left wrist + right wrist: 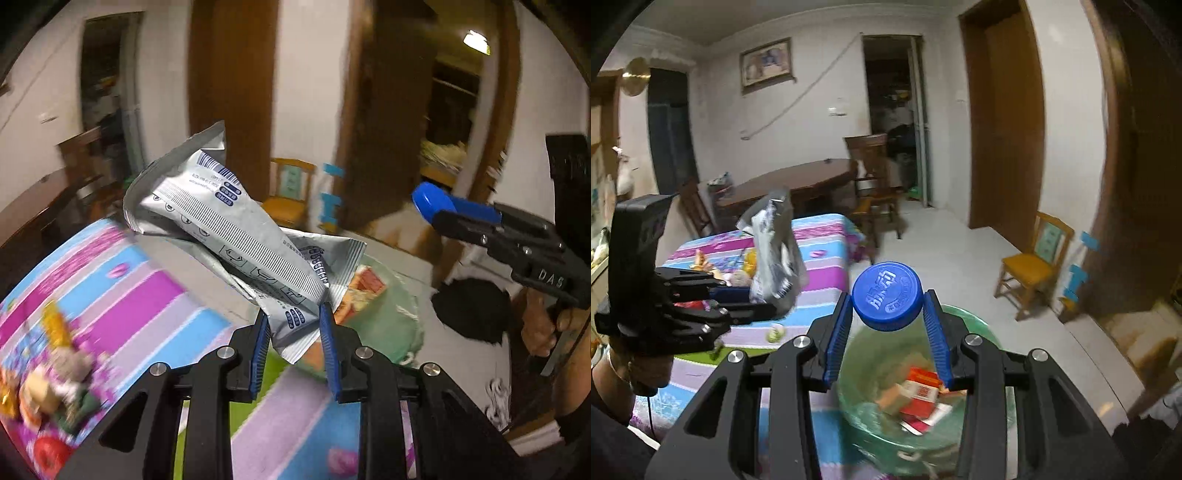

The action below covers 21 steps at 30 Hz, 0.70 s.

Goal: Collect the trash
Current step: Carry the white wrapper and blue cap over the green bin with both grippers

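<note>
A white-walled room with brown wooden doors and a pale tiled floor lies behind the work. A dark round wooden table [798,181] stands at the back, and a small yellow wooden chair [1032,264] sits by the right-hand door. In the foreground a low surface is covered by a smooth striped cloth [820,266] in pink, blue and lilac bands, with small blurred scraps scattered over it.

The left gripper [295,321] has its ribbed blue pads clamped on the lower corner of a crumpled silver foil wrapper [229,229]. The wrapper is long, creased and shiny, printed with fine dark-blue lines and a barcode, and it sticks up and to the left above the cloth.

The right gripper [888,308] pinches a round blue plastic bottle cap [886,301] between its pads, one pad on each side of the ridged rim; the flat top bears raised white characters.

Below the cap, beside the cloth's edge, sits a trash bin lined with a thin, translucent green plastic bag [975,332]. Inside it lie small cardboard cartons [919,391], red, white and tan, boxy and partly crushed. The wrapper hangs just left of the bin; the cap hangs over its opening.
</note>
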Tool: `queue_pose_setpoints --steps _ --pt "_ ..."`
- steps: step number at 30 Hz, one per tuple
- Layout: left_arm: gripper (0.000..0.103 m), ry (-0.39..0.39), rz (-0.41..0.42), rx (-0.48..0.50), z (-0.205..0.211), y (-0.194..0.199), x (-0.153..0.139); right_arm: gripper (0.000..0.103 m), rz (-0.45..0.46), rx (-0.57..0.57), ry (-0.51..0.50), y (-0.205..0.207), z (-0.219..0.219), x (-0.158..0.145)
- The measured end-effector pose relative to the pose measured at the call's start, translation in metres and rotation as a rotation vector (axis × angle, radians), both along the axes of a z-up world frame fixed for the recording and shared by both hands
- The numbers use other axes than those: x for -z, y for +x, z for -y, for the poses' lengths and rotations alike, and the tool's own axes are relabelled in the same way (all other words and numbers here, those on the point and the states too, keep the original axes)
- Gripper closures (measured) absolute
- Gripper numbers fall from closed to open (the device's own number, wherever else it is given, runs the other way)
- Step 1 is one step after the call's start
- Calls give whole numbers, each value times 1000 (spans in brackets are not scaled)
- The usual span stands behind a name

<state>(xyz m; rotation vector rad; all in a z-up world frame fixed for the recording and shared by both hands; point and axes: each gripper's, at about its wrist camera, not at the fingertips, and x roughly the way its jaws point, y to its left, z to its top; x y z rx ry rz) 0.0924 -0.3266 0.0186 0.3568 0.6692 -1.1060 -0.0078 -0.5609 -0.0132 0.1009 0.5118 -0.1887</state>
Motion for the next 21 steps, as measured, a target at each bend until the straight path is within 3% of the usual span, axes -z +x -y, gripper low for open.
queue_pose_setpoints --steps 4,9,21 --pt "75 32 3 84 38 -3 14 65 -21 59 0 -4 20 4" --pt "75 67 -18 113 74 7 34 65 -33 95 17 -7 36 14" --pt "75 94 -34 163 83 19 56 65 -70 122 32 -10 49 27"
